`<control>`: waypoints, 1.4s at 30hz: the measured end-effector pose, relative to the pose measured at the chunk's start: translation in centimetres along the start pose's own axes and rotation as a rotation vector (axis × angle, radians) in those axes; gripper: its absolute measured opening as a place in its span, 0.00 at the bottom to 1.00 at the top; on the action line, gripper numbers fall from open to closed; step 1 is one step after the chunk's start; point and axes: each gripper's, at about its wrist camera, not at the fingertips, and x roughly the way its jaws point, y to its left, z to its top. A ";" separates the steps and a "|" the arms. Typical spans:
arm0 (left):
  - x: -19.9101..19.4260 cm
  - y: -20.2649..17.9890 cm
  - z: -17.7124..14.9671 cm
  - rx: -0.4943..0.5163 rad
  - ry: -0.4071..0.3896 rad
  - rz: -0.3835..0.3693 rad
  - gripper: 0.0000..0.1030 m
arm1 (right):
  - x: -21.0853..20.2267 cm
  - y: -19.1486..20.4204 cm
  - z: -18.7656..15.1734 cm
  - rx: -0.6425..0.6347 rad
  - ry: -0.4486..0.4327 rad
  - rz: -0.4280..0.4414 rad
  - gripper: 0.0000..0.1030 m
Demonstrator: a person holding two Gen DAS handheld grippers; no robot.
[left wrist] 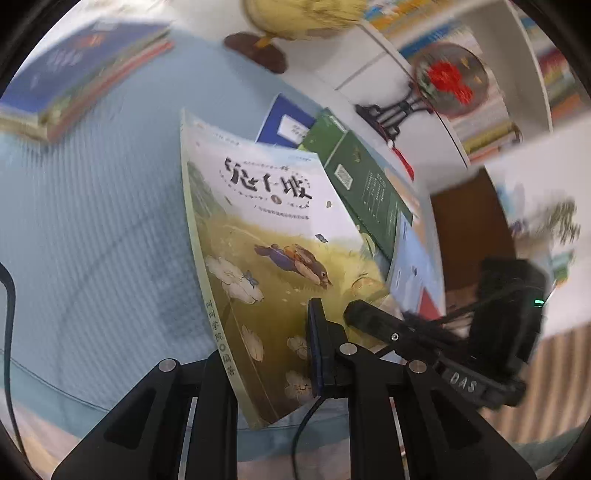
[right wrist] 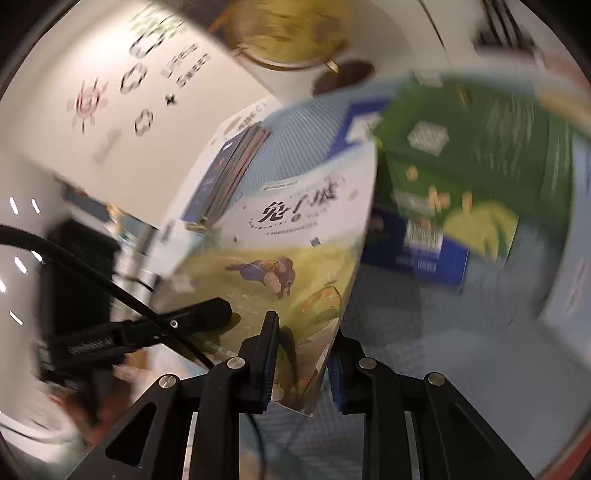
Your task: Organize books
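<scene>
- The rabbit book [left wrist: 273, 266] is a paperback whose cover shows a running rabbit in a yellow-green meadow under black Chinese title characters. You hold it up off the blue-covered table [left wrist: 96, 229], tilted, with its spine toward the left of the left wrist view.
- Your left gripper [left wrist: 273, 354] is clamped on the book's lower part: one finger presses the front cover, the other sits behind the spine edge. It points steeply downward.
- Your right gripper [right wrist: 303, 354] is closed on the book's lower corner, a blue-padded finger on each side of the pages. It also points steeply downward, and it appears in the left wrist view as a black finger touching the cover from the right.
- Just behind the held book, a green book [left wrist: 354, 173] and a dark blue book [left wrist: 284, 122] lie overlapping on the table.
- A stack of books [left wrist: 74, 81] sits well apart, at the table's far left.
- A yellow duck figure [left wrist: 303, 18] and a round ornament with a red flower [left wrist: 450, 81] stand by white shelves [left wrist: 517, 74]; the right wrist view is heavily blurred.
</scene>
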 end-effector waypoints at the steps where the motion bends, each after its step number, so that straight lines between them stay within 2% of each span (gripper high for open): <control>1: -0.6 -0.3 0.2 0.031 -0.011 0.006 0.12 | -0.2 1.4 0.0 -0.058 -0.016 -0.047 0.23; 4: -2.3 0.4 1.3 0.063 -0.020 -0.023 0.12 | -0.9 4.2 0.3 -0.150 -0.053 -0.106 0.22; 8: -4.9 2.0 3.0 0.067 -0.037 -0.059 0.13 | -1.6 6.0 0.7 -0.165 -0.084 -0.106 0.23; 11: -7.1 3.6 4.7 0.077 -0.064 -0.053 0.13 | -1.0 8.2 2.1 -0.175 -0.111 -0.103 0.23; 16: -10.6 8.0 8.9 0.078 -0.109 -0.020 0.13 | 2.7 12.5 5.6 -0.163 -0.140 -0.048 0.25; 21: -11.7 12.7 13.1 0.079 -0.108 0.025 0.13 | 8.2 15.7 9.3 -0.151 -0.150 -0.033 0.25; 28: -10.2 18.4 17.5 0.065 -0.038 0.041 0.16 | 14.8 16.9 12.4 -0.049 -0.144 -0.045 0.25; 31: -9.3 20.4 18.9 0.048 0.028 0.093 0.30 | 16.7 16.9 13.1 0.016 -0.135 -0.053 0.25; 32: -9.2 21.1 19.3 0.035 0.048 0.105 0.30 | 16.9 16.8 13.1 0.029 -0.131 -0.053 0.25; 36: -9.3 23.5 20.0 -0.001 0.078 0.147 0.33 | 18.6 16.8 13.4 0.068 -0.111 -0.071 0.25; 40: -8.9 25.7 19.7 -0.028 0.128 0.187 0.32 | 20.0 16.5 13.8 0.085 -0.100 -0.100 0.25; 42: -8.4 26.0 19.4 -0.030 0.144 0.178 0.32 | 20.4 16.2 13.8 0.097 -0.095 -0.100 0.25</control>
